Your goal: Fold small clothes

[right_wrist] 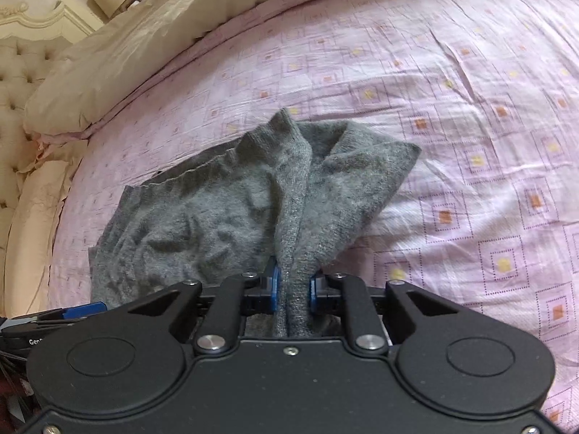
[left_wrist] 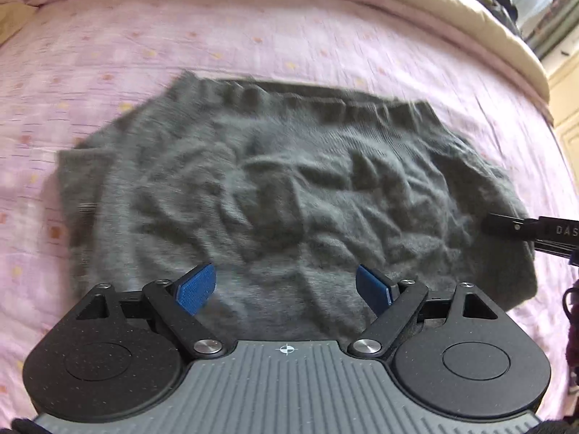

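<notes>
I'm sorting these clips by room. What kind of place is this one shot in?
Most likely a bedroom. A grey knit garment lies on a pink patterned bedspread, with a cream pillow and a tufted headboard behind it. The right gripper pinches the garment.

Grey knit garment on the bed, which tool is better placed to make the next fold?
Right. The right tool already pinches the grey garment; the left tool hovers open above it, gripping nothing.
</notes>
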A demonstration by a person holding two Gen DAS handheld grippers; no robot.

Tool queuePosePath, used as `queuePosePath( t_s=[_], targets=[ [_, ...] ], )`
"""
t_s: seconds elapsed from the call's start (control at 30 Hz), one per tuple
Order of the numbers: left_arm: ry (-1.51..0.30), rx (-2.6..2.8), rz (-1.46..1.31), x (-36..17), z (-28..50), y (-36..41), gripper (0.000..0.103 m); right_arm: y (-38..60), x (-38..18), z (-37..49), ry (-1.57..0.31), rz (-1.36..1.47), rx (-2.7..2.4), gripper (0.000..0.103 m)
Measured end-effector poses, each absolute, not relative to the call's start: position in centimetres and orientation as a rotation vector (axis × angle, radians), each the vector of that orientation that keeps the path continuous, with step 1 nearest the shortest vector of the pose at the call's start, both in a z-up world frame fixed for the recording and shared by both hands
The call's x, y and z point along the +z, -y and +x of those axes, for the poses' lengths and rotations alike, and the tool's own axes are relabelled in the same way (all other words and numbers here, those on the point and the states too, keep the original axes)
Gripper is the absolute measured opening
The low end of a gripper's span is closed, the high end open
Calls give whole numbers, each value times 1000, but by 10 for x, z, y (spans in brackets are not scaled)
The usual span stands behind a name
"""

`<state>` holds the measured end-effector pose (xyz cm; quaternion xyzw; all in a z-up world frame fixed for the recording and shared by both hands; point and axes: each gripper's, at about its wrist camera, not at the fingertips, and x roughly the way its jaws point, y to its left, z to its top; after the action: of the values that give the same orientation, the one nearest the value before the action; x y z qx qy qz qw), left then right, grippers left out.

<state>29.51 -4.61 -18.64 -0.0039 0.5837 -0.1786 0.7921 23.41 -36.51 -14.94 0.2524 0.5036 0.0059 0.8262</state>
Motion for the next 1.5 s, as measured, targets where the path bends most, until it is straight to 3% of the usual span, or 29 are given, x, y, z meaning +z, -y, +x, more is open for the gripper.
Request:
queuePosePath(
  t_s=[0.37, 0.5, 0.67, 0.73, 0.83, 0.97, 1.07, 1.17, 1.27, 1.4, 1.5],
  targets=[
    [-1244, -265, -96, -163, 269, -59, 84, 244, -76, 282, -1064, 364, 160, 25],
    [-1274, -230, -127, -169, 261, -91, 84, 187, -74, 301, -1060, 326, 246, 9],
    [-1296, -195, -149, -176, 254, -118, 84, 120, -97, 323, -1107, 257, 306, 9],
    [-1301, -181, -168, -178, 251, -127, 84, 107, -104, 322, -1096, 235, 280, 17],
    [-1297, -189, -207, -177, 248, -136, 84, 111, -105, 310, -1080, 251, 240, 20],
    [-1271, -210, -220, -170, 252, -135, 84, 126, -101, 282, -1047, 196, 179, 54],
    [-1259, -237, -235, -166, 263, -130, 84, 134, -95, 260, -1009, 101, 136, 64],
    [-1243, -283, -232, -162, 280, -122, 84, 127, -93, 238, -966, -51, 107, 91],
    [-1227, -336, -206, -158, 298, -108, 85, 112, -100, 225, -939, -205, 96, 92],
    [-1205, -394, -189, -153, 320, -89, 85, 91, -117, 215, -927, -355, 139, 80],
    [-1200, -428, -197, -150, 334, -77, 85, 74, -136, 217, -927, -460, 165, 79]
  ],
)
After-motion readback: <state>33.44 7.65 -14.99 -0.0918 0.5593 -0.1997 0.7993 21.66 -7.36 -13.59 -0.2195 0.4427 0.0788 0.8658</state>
